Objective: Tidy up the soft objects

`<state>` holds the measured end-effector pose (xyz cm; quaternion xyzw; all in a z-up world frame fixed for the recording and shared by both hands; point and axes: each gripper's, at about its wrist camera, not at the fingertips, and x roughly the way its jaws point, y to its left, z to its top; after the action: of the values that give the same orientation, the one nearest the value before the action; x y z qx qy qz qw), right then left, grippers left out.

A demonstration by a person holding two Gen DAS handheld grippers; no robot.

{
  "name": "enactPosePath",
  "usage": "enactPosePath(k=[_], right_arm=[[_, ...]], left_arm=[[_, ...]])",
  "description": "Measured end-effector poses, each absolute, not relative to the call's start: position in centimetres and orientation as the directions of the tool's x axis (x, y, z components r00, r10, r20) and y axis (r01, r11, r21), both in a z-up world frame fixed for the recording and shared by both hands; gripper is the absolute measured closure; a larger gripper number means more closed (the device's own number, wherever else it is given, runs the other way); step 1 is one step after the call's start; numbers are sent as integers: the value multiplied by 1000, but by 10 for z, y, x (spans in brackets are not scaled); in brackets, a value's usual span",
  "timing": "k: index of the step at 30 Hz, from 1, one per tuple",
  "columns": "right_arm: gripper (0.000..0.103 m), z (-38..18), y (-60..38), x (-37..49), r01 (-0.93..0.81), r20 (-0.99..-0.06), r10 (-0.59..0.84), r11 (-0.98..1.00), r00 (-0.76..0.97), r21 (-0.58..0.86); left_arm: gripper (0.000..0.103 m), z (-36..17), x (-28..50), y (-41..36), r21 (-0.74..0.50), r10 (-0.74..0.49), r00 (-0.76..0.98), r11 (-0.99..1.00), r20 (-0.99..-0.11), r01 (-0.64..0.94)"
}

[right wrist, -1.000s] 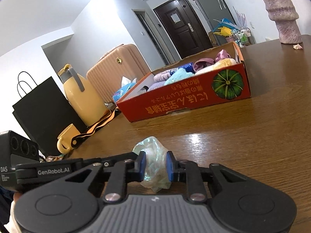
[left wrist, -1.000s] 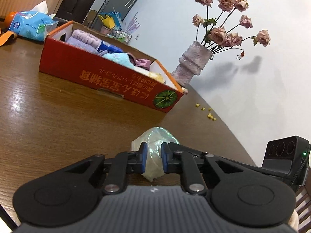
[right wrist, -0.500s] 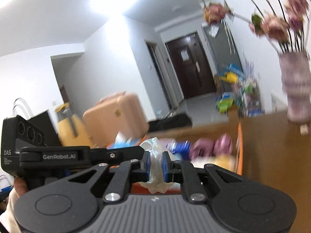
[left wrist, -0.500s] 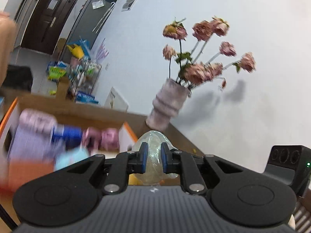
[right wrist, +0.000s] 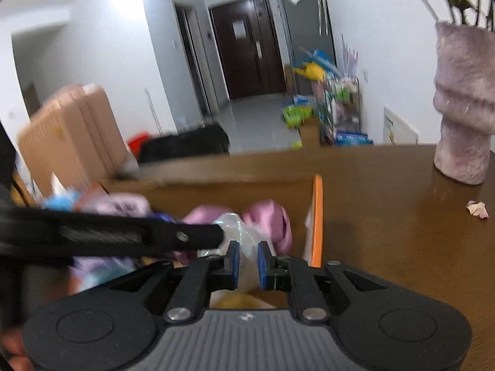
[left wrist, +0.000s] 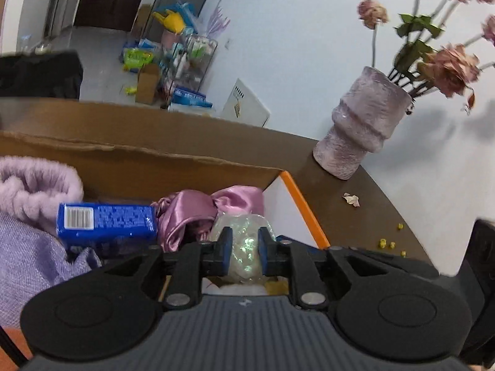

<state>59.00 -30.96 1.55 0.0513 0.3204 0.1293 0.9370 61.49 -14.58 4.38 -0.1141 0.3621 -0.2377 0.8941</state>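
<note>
Both grippers are shut on the same crumpled clear plastic bag, which also shows in the right wrist view. My left gripper and my right gripper hold it over the right end of the open cardboard box. In the box lie a pink satin scrunchie, a blue tissue pack, a fluffy lilac headband and a lilac cloth. The left gripper's arm crosses the right wrist view.
A lilac vase with dried roses stands on the brown table right of the box; it also shows in the right wrist view. Petal crumbs lie near the table edge. The box's orange rim is right of the bag.
Both grippers lifted the plastic bag off the table in front of the box and carried it forward over the box's right end. Both stay shut on it.
</note>
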Motion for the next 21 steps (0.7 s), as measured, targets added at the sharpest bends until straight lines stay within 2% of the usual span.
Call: enactPosePath(k=[1, 2, 5, 7, 11, 13, 15, 17, 19, 21], right_arm=[[85, 18, -306, 590, -204, -590, 257, 966, 765, 157], [85, 19, -305, 591, -199, -588, 244, 970, 771, 142], [76, 22, -306, 590, -194, -585, 235, 972, 776, 133], [75, 30, -308, 585, -194, -571, 237, 972, 786, 135], [68, 60, -312, 569, -206, -528, 236, 972, 816, 116], [59, 80, -313, 554, -206, -496, 225, 974, 839, 93], [45, 99, -315, 536, -204, -451, 212, 977, 867, 67], [41, 114, -315, 517, -204, -399, 208, 978, 893, 52], [31, 124, -313, 495, -210, -343, 211, 977, 915, 42], [12, 130, -310, 475, -202, -284, 203, 979, 937, 31]], left_arm=[[70, 47, 611, -146, -336, -481, 648, 877, -590, 345], [67, 50, 608, -147, -298, -453, 669, 891, -589, 342], [66, 64, 602, -139, -270, -433, 703, 902, -565, 338], [63, 76, 596, -129, -258, -421, 723, 907, -547, 333], [57, 105, 575, -105, -165, -330, 799, 944, -502, 286], [51, 118, 559, -90, -105, -277, 837, 960, -471, 258], [44, 128, 541, -75, -49, -217, 872, 975, -438, 218], [38, 134, 520, -60, -11, -168, 899, 984, -404, 179], [22, 139, 495, -45, -3, -142, 921, 988, -363, 152], [14, 142, 472, -32, -22, -132, 942, 991, -310, 131]])
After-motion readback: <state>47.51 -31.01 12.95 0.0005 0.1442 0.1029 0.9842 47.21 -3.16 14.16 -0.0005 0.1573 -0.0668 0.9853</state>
